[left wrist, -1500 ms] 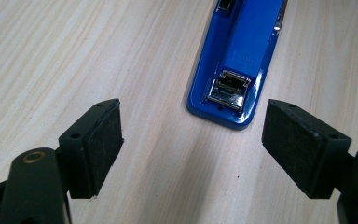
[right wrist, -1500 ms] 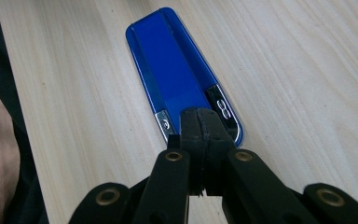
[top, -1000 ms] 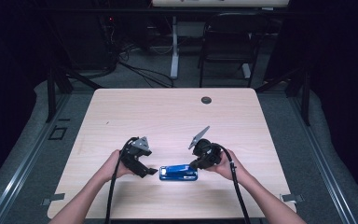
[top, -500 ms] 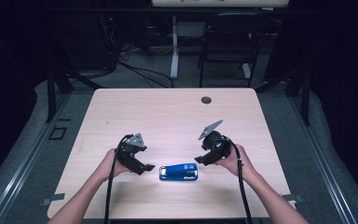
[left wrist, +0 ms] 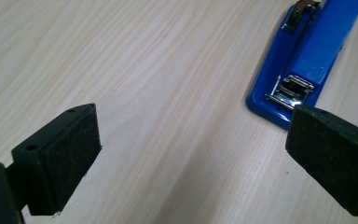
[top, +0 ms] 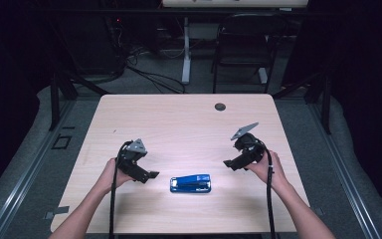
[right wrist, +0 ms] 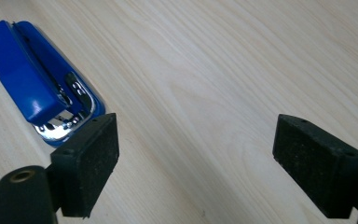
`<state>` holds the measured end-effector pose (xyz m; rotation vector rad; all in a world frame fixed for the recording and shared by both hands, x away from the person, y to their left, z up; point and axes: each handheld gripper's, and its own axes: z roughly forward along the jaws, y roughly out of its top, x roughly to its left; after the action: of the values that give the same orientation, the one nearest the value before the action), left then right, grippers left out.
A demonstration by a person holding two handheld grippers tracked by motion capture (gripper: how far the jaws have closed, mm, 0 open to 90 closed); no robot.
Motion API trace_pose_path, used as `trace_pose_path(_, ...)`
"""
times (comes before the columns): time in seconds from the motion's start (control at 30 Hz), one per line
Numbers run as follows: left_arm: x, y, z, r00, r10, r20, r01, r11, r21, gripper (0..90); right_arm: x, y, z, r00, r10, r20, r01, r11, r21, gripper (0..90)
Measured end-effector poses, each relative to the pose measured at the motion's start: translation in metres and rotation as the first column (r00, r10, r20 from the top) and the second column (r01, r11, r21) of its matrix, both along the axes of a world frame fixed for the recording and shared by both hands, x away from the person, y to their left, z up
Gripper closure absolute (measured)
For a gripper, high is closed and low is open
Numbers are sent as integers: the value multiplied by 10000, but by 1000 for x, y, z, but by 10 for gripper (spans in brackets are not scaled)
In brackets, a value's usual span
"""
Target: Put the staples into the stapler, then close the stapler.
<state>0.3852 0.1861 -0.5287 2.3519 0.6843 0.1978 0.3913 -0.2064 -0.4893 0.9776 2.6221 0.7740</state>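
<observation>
A blue stapler [top: 191, 183] lies flat on the light wooden table [top: 179, 124], near the front edge, between my two grippers. My left gripper [top: 151, 175] hovers just left of it, jaws wide apart and empty. In the left gripper view the stapler [left wrist: 303, 56] sits at the upper right, beyond the right pad [left wrist: 335, 158]. My right gripper [top: 227, 164] is up and to the right of the stapler, also open and empty. In the right gripper view the stapler [right wrist: 32, 79] lies at the upper left, just past the left pad [right wrist: 91, 161].
A small dark round grommet [top: 220, 106] sits near the table's far edge. Beyond the table stand a black chair [top: 243, 45], a white post [top: 185, 50] and cables on the floor. Bare wood stretches between the grippers and the far edge.
Both grippers have drawn away from the stapler, the left one to the left and the right one to the right and slightly back. The stapler stays where it lay.
</observation>
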Motion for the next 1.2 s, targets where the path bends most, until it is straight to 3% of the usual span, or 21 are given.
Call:
trace_pose_path(0.17,5,9,-3,9985,539,-62,-539,9985,-41,5,2,-20,-3,9982,-575,-151,576,9983,38,98)
trace_pose_path(0.23,7,14,-5,9951,982,68,-982,9952,-31,4,2,-27,-5,9968,-764,-217,764,9971,-19,68)
trace_pose_path(0.47,15,29,-9,9801,1982,-109,-1984,9799,-211,3,6,-49,-14,9884,-1459,-415,1460,9893,-2,17)
trace_pose_path(0.63,16,33,-10,9769,2136,-116,-2138,9766,-215,3,9,-51,-16,9850,-1591,-661,1579,9872,-229,16)
trace_pose_path(1.0,19,39,-11,9744,2244,-156,-2247,9741,-253,3,11,-57,-18,9795,-1931,-580,1905,9805,-479,16)
trace_pose_path(1.2,23,45,-17,9642,2640,-259,-2646,9641,-240,3,16,-69,-23,9685,-2397,-671,2371,9704,-448,0)
